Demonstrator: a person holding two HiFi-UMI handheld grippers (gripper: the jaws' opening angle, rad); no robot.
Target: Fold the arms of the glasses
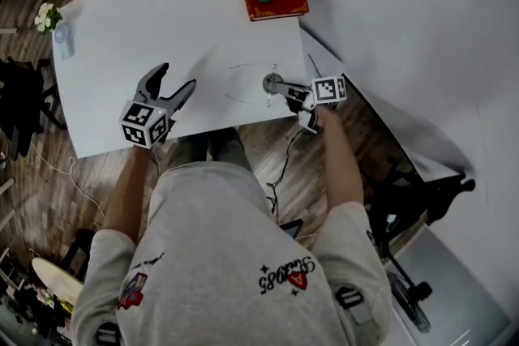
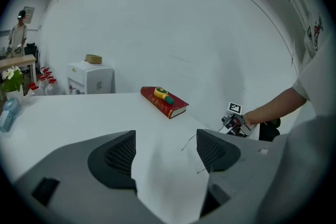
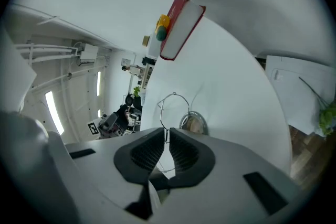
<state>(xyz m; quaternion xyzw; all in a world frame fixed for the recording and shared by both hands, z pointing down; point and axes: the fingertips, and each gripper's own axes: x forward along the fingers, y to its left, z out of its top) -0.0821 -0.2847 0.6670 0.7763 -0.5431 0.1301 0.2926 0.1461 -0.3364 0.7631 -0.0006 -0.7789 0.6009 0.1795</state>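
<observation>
Between the right tongs (image 3: 167,135), only their view shows the glasses (image 3: 195,124) pinched; left tongs (image 2: 166,141) gape.

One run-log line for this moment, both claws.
left claw: open, empty, above table | right claw: shut on glasses | glasses: lying on table

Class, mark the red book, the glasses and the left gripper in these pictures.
red book (image 1: 288,0), head view, lower right of its cover.
glasses (image 3: 194,124), right gripper view, the round lens.
left gripper (image 1: 178,75), head view, midway between its fingertips.
</observation>
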